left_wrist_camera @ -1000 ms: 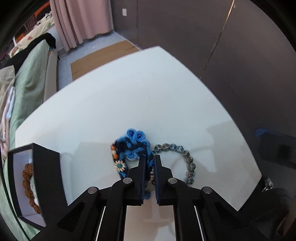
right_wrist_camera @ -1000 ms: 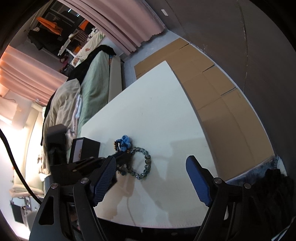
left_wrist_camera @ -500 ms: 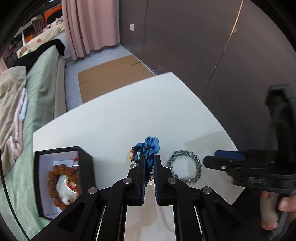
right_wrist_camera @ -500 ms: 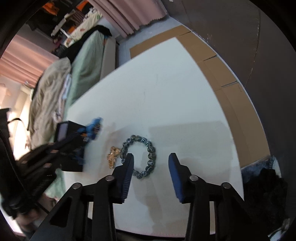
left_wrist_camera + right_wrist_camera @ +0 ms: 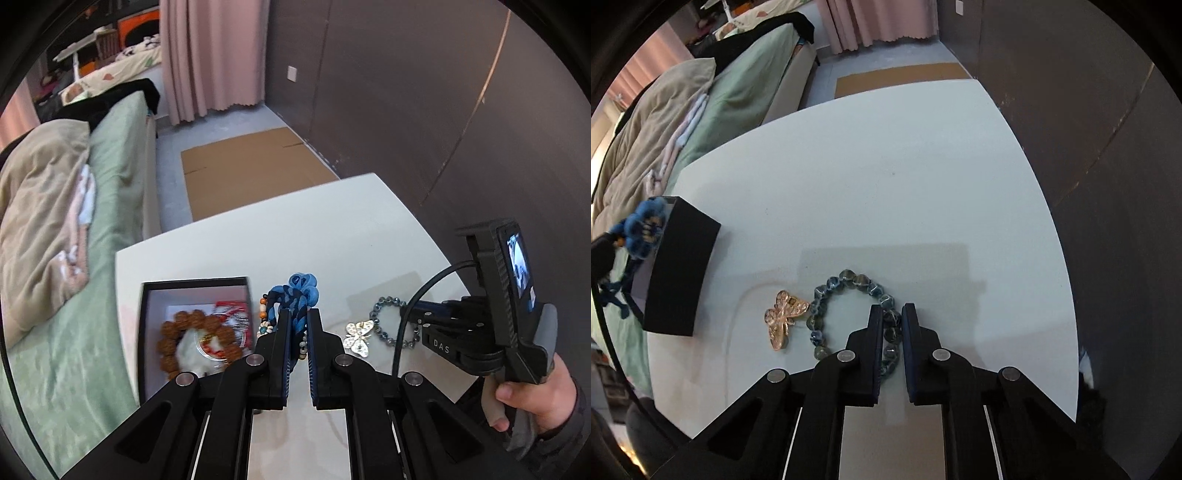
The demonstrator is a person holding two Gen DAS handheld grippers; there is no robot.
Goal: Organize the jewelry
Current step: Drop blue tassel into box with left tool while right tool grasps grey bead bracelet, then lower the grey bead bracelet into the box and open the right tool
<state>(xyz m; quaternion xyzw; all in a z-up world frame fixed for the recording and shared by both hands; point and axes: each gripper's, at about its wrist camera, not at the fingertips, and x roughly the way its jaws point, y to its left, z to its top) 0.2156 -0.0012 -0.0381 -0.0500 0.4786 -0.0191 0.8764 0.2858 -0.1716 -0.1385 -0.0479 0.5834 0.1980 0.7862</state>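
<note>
Our left gripper [image 5: 297,314] is clamped narrow on the blue cord [image 5: 295,299], a braided rope with a rosette knot at its top and small coloured beads hanging along it; it hangs lifted just right of the box [image 5: 142,332]. Our right gripper [image 5: 889,314] has its fingers [image 5: 873,332] drawn in close on either side of the bead ring [image 5: 849,317], astride its right arc; we cannot tell whether the pads actually pinch it. In the left view the right gripper's body reads "DAS" in pale letters [image 5: 441,347], and a small lit screen [image 5: 519,266] sits on its back.

The box is black and open, standing near the table's [image 5: 886,184] left edge. In it lie a brown bead bracelet [image 5: 188,332], a red string [image 5: 231,306] and a round clear case with a red and gold piece [image 5: 216,339]. To the right of the box, on the white table, the butterfly brooch [image 5: 785,319] lies flat, touching the left side of the bead ring
</note>
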